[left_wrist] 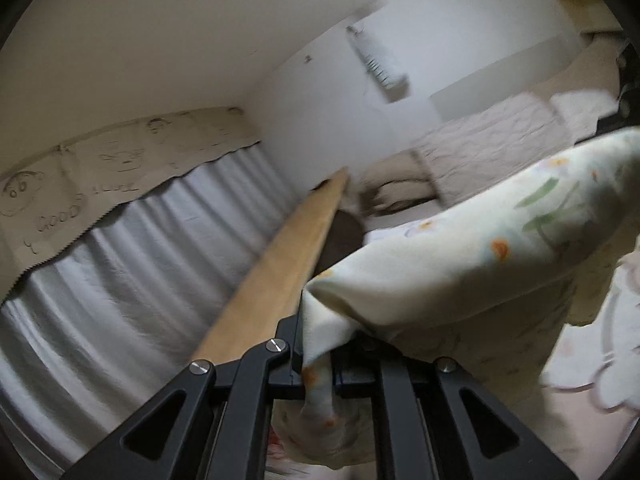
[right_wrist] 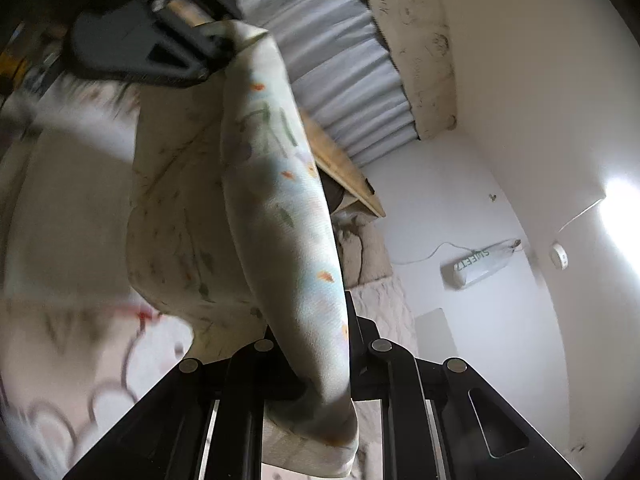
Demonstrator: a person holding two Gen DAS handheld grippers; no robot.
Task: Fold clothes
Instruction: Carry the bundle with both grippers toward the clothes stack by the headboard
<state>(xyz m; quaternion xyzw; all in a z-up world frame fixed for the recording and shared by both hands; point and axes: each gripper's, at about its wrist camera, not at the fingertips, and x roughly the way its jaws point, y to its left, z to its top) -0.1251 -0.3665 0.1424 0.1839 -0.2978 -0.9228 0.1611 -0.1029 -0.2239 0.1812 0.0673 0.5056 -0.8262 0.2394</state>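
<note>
- Left gripper is clamped on one corner of the cloth.
- Right gripper pinches the other end; the cloth hangs taut between them, above the bed.
- Keep both pinches level and the edge tight when lowering.

Cream printed garment held up in the air

It is soft, pale cream cloth scattered with small orange and green motifs. Stretched taut along its top edge between two pinched corners, one near left, one far right, it sags below in loose folds, its paler inner side showing, blurred in places.
</note>
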